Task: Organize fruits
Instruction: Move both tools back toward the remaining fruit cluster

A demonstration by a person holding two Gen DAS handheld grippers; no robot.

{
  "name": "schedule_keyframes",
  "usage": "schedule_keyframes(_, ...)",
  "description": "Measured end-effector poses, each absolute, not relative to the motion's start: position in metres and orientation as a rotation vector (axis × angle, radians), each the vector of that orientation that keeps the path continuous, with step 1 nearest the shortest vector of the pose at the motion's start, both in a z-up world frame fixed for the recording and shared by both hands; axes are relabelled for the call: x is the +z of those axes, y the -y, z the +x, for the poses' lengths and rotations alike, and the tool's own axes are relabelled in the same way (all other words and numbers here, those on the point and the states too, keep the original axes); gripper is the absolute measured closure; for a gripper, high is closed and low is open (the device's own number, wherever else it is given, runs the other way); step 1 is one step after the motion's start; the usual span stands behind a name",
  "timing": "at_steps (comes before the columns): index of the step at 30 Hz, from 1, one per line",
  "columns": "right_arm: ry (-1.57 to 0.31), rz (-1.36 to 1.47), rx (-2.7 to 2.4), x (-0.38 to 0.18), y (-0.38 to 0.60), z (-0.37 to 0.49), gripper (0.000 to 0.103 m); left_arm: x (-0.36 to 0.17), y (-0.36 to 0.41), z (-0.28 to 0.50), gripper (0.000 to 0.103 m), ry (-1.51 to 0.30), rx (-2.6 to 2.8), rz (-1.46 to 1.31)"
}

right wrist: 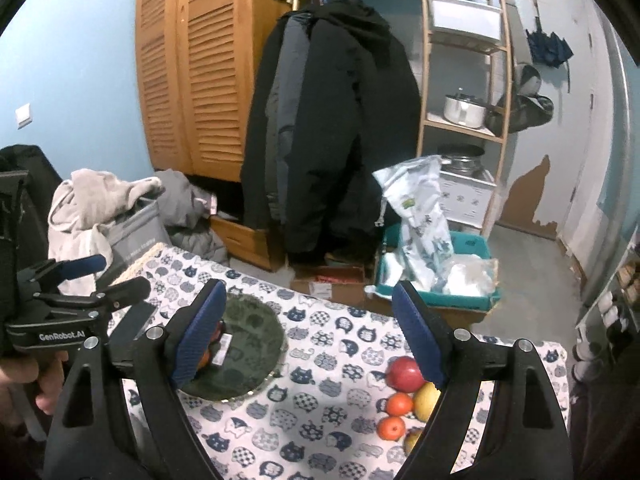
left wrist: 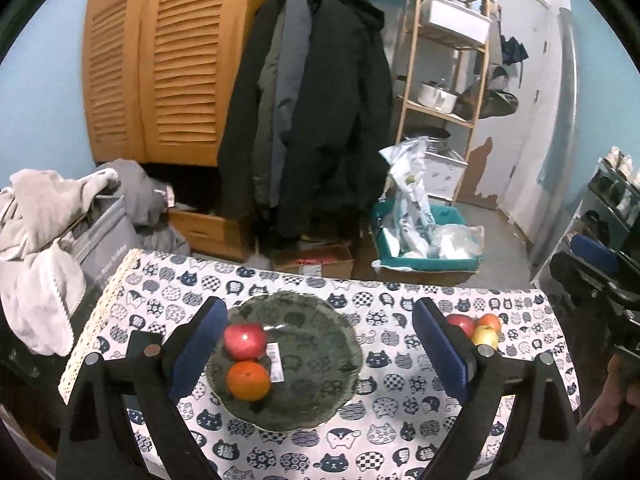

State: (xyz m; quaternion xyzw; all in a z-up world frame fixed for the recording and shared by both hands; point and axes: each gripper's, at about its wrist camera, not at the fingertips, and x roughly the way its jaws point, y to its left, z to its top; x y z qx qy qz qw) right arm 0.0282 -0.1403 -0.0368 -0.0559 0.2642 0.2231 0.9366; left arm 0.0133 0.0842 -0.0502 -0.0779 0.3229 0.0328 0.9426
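A dark green plate (left wrist: 320, 344) sits on the cat-print tablecloth (left wrist: 400, 400) and holds a red apple (left wrist: 245, 341) and an orange (left wrist: 248, 380). My left gripper (left wrist: 320, 348) is open and empty above the plate. More fruit lies at the table's right: a red apple (right wrist: 405, 374), two oranges (right wrist: 399, 404) and yellow apples (right wrist: 426, 400). My right gripper (right wrist: 308, 332) is open and empty, between the plate (right wrist: 248, 344) and that pile. The right finger hides part of the pile.
A white sticker label (left wrist: 275, 362) lies on the plate. Beyond the table's far edge are hanging black coats (left wrist: 312, 120), a wooden louvred cupboard (left wrist: 160, 60), a laundry pile (left wrist: 40, 240), a teal bin (left wrist: 424, 240) and a shelf rack (left wrist: 452, 60).
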Motion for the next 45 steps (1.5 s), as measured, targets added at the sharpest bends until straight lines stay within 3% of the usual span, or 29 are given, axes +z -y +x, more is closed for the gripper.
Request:
schedule_keyframes(28, -0.687, -0.008, 0.209, -0.091, 0.279, 0.038, 0.019, -0.071, 0.040, 0.061, 0.007, -0.750, -0.146, -0.062)
schedule_keyframes(37, -0.749, -0.002, 0.176, -0.112, 0.297, 0.044, 0.019, -0.098, 0.073, 0.076, 0.007, -0.816, -0.167, 0.012)
schedule_keyframes(45, -0.897, -0.044, 0.157, -0.170, 0.289, 0.064, 0.019, -0.138, 0.085, 0.091, 0.007, -0.912, -0.168, 0.041)
